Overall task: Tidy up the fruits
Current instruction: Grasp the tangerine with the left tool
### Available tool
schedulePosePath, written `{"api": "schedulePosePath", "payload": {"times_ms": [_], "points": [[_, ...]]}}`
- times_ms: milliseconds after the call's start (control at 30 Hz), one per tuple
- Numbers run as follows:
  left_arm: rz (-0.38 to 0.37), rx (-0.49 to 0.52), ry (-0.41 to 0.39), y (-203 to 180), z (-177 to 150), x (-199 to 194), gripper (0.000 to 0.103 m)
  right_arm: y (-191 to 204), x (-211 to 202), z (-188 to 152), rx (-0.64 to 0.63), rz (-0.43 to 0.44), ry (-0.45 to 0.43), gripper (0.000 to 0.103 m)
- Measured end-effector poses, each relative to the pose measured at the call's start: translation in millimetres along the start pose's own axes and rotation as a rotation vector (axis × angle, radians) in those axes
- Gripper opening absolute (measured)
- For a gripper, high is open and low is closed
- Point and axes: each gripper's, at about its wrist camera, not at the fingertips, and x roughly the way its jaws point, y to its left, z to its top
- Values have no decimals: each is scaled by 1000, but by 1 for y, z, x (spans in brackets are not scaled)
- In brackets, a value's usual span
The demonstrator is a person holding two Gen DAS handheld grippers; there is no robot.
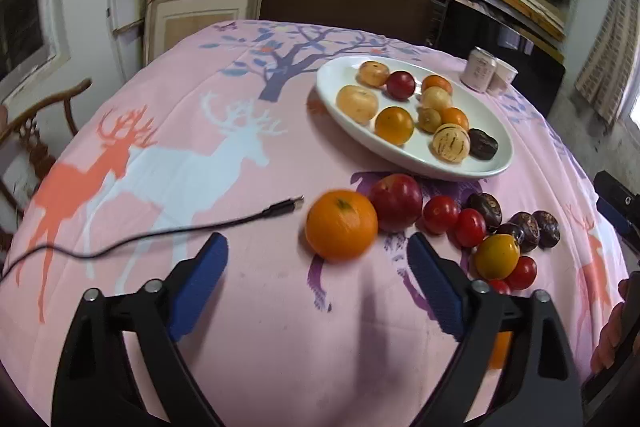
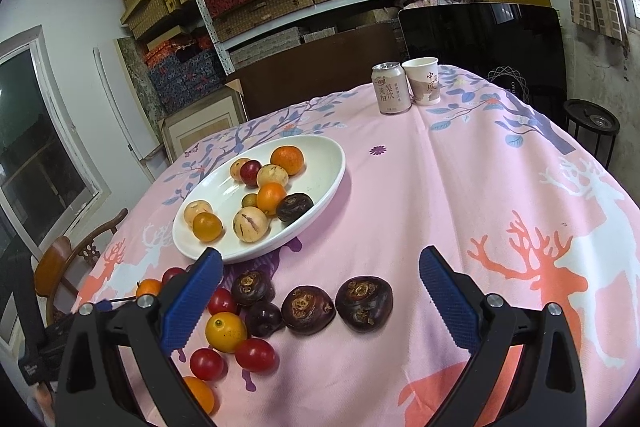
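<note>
My left tongs (image 1: 316, 259) are wide apart and hold nothing, with a big orange (image 1: 341, 225) on the worktop (image 1: 248, 307) just past their tips. My right tongs (image 2: 320, 281) are wide apart too, over dark chestnuts (image 2: 363, 303) and little tomatoes (image 2: 255, 354). More fruit sits on the white plate (image 2: 324, 163) further back.

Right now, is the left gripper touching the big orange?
Apart. The left wrist view shows the left gripper open, both blue pads short of the orange, with pink tablecloth visible between them.
</note>
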Motion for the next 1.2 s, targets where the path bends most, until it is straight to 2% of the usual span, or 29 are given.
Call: {"api": "schedulePosePath", "payload": {"times_ms": [167, 267, 367, 467, 667, 833, 1000, 1100, 1200], "points": [[0, 81, 8, -14, -1, 5, 85, 0, 1, 0, 1, -1, 7, 99], [-35, 90, 20, -15, 1, 9, 82, 1, 3, -1, -1, 0, 14, 100], [-59, 88, 47, -13, 5, 17, 76, 2, 3, 0, -4, -1, 14, 100], [-85, 90, 82, -13, 5, 24, 63, 1, 3, 0, 1, -1, 16, 100], [-68, 119, 72, -19, 7, 29, 61, 2, 6, -2, -1, -4, 32, 100], [-57, 127, 96, -21, 10, 38, 61, 3, 9, -2, -14, -18, 39, 100], [-34, 126, 93, -20, 10, 40, 45, -3, 16, -3, -1, -44, 67, 100], [-64, 101, 101, -15, 12, 41, 44, -7, 20, -4, 12, -54, 83, 100], [-63, 97, 84, -13, 12, 37, 44, -7, 25, -6, -3, -80, 99, 100]]}}
